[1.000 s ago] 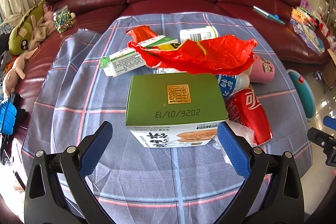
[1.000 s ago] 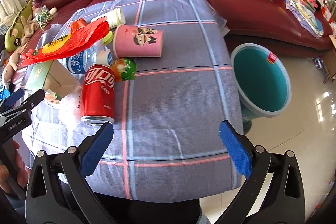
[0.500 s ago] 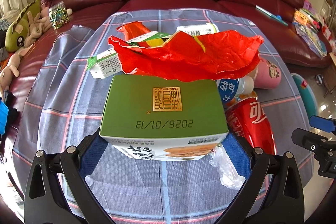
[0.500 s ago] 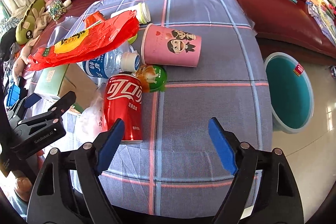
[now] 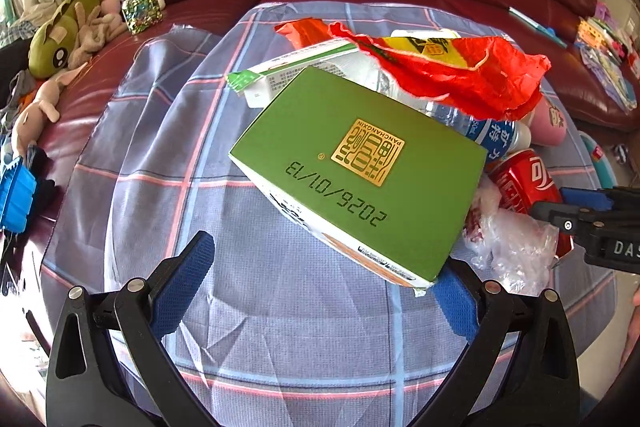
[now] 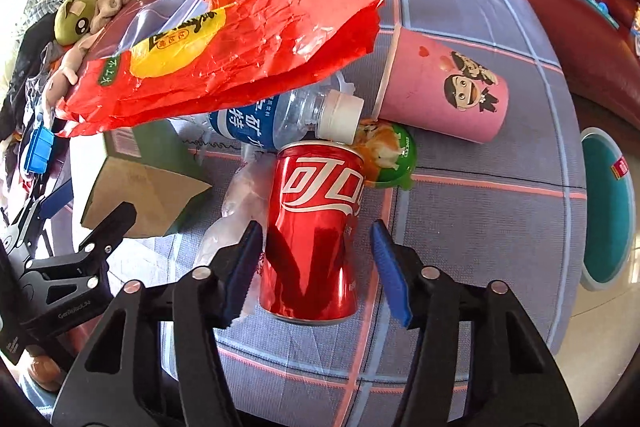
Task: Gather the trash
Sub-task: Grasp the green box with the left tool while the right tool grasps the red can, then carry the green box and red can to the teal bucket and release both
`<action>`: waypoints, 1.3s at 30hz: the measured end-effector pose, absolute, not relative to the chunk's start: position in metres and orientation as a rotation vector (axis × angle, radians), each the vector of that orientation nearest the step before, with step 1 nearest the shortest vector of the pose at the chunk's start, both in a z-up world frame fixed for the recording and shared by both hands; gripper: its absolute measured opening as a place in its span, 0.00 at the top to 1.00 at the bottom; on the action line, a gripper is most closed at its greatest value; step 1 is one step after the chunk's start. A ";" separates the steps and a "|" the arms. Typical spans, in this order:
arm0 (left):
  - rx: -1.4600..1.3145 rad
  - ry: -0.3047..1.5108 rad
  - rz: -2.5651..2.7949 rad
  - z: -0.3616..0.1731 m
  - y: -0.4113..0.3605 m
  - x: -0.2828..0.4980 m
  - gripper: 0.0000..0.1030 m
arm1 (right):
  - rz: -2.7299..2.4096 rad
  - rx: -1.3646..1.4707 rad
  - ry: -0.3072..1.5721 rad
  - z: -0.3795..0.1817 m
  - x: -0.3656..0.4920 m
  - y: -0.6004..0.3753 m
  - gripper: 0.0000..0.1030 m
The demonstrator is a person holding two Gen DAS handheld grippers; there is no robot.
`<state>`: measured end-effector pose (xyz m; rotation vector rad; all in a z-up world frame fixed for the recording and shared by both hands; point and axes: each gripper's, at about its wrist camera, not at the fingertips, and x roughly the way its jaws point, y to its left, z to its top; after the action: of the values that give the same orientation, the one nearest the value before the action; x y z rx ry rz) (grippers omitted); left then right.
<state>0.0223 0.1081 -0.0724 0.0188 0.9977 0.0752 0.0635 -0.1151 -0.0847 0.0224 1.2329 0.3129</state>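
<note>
The red cola can [image 6: 316, 227] lies on its side on the checked cloth of the surface [image 6: 480, 227], with its bottom end toward the camera. It is between the two blue pads of the right claw [image 6: 316, 263], which is closing around it; the left pad looks just beside the can's side, and a small gap is visible at the right pad. A crumpled clear plastic bag [image 6: 240, 203] touches the can on its left.

Behind the can lie a water bottle [image 6: 280, 123] with a white cap, a green round lid [image 6: 392, 155] and a pink paper cup [image 6: 444, 91] on its side. A red snack bag [image 6: 224, 59] rests over the bottle.

The green carton [image 5: 360, 171] is tilted, with one corner over the right pad of the left claw [image 5: 316, 275]. This claw stands wide, and its left pad is well apart from the carton. Whether the right pad touches the carton, I cannot tell.

A teal bin [image 6: 608, 207] stands on the floor beside the surface.
</note>
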 end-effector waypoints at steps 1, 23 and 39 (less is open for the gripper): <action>0.017 1.001 0.084 -0.074 0.110 0.020 0.03 | 0.316 0.023 1.246 -0.089 0.064 -0.115 0.57; -0.047 0.913 0.025 -0.036 0.115 -0.023 0.99 | 0.356 0.115 1.146 -0.059 0.035 -0.153 0.59; 0.129 0.803 -0.363 0.035 -0.045 0.018 0.99 | 0.086 0.319 0.980 -0.012 0.012 -0.334 0.59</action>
<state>0.0182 -0.0451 0.0347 0.1294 0.8031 -0.3626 0.0122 -0.3339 -0.0118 0.3189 0.9802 0.0864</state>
